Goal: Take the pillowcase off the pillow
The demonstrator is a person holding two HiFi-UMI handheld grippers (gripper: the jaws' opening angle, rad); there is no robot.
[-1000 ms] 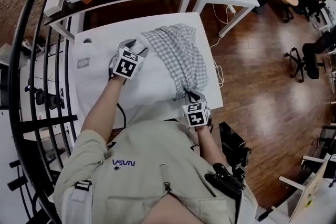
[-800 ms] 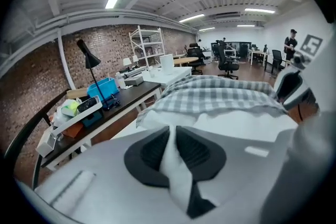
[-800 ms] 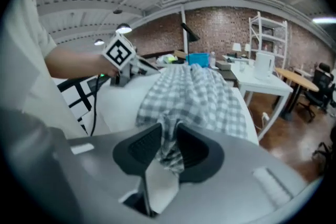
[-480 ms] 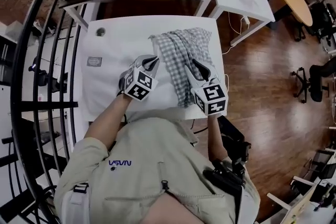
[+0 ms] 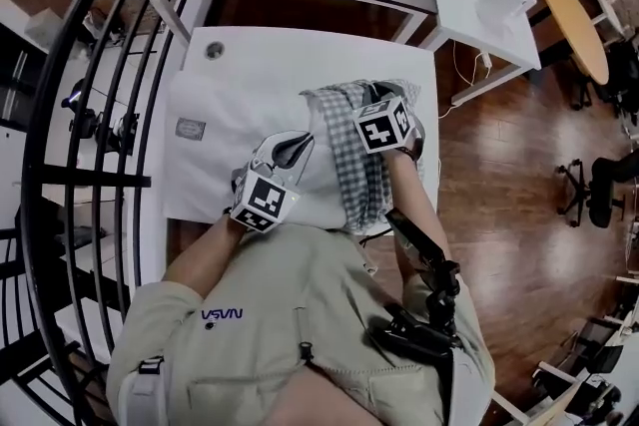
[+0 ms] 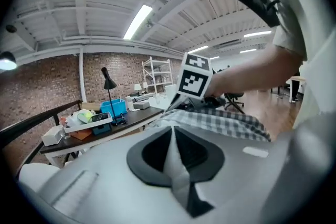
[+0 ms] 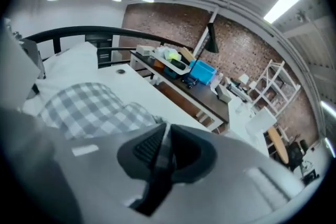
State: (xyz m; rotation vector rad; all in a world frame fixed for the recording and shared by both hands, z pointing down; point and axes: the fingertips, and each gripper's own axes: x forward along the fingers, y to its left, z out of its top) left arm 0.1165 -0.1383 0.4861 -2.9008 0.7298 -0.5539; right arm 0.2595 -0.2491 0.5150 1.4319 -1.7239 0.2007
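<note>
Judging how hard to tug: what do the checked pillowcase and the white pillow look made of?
Pillowcase: thin woven cloth, likely cotton, matte; grey-white check, bunches into soft folds. Pillow: white matte fabric shell, probably soft filling; it looks plump with rounded edges.

The grey-and-white checked pillowcase is soft woven cloth, matt. The white pillow is smooth matt fabric. The brown wooden floor is glossy. The black railing is painted metal.

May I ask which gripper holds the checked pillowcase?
The right gripper: its jaws have just been closing on the checked pillowcase; the left gripper pinches the white pillow.
</note>
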